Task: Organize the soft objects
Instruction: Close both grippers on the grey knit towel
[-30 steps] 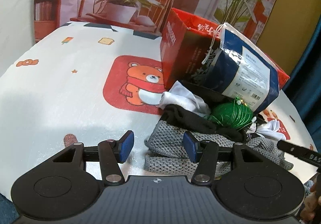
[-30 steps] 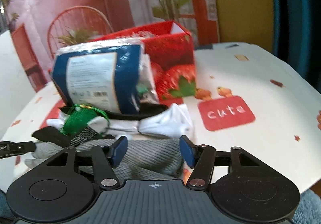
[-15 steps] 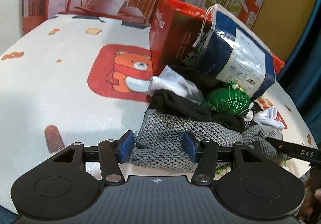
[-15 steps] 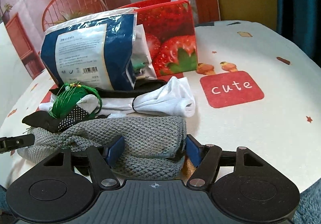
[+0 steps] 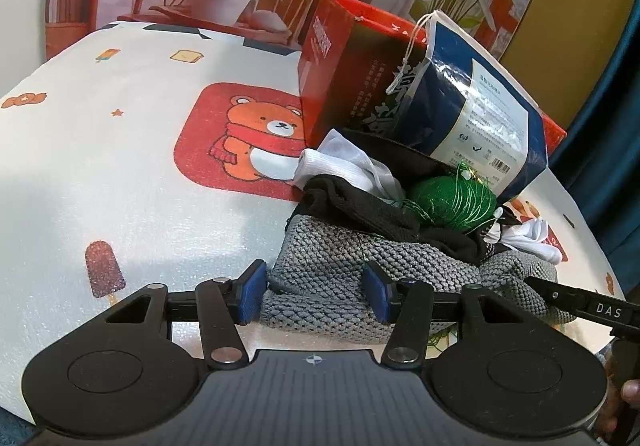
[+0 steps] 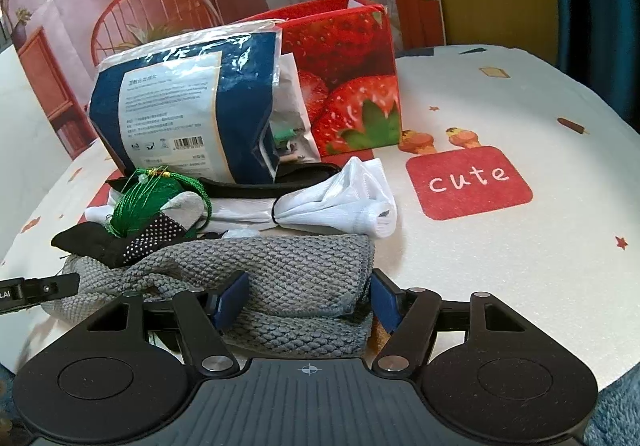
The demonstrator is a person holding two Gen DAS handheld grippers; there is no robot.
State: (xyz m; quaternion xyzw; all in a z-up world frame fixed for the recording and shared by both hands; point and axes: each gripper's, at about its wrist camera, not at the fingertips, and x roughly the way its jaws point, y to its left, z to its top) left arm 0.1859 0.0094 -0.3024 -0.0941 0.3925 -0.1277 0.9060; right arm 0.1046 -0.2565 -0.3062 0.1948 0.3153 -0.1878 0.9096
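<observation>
Both grippers have closed in on the pile since a second ago, so the grey knitted cloth (image 5: 320,286) now lies between each pair of jaws instead of ahead of them. The left gripper (image 5: 316,292) stands open, straddling one end of the folded cloth, its blue pads (image 5: 252,288) at the cloth's edges without clearly squeezing it. The right gripper (image 6: 306,300) is likewise open around the cloth's other end (image 6: 296,286), its pads just beside the fabric.

On top of the grey cloth lie a black garment (image 5: 360,206) and a ball of green thread (image 5: 452,198). Just behind them sit bundled white socks (image 6: 344,198), touching a blue-and-white plastic package (image 6: 188,110) that leans against a red strawberry-printed box (image 6: 348,74).

All of it rests on a white tablecloth (image 5: 120,166) printed with a bear and small treats. From the left view, the right gripper's finger (image 5: 580,306) shows at the cloth's far edge, with a person's fingertip (image 5: 630,390) below.
</observation>
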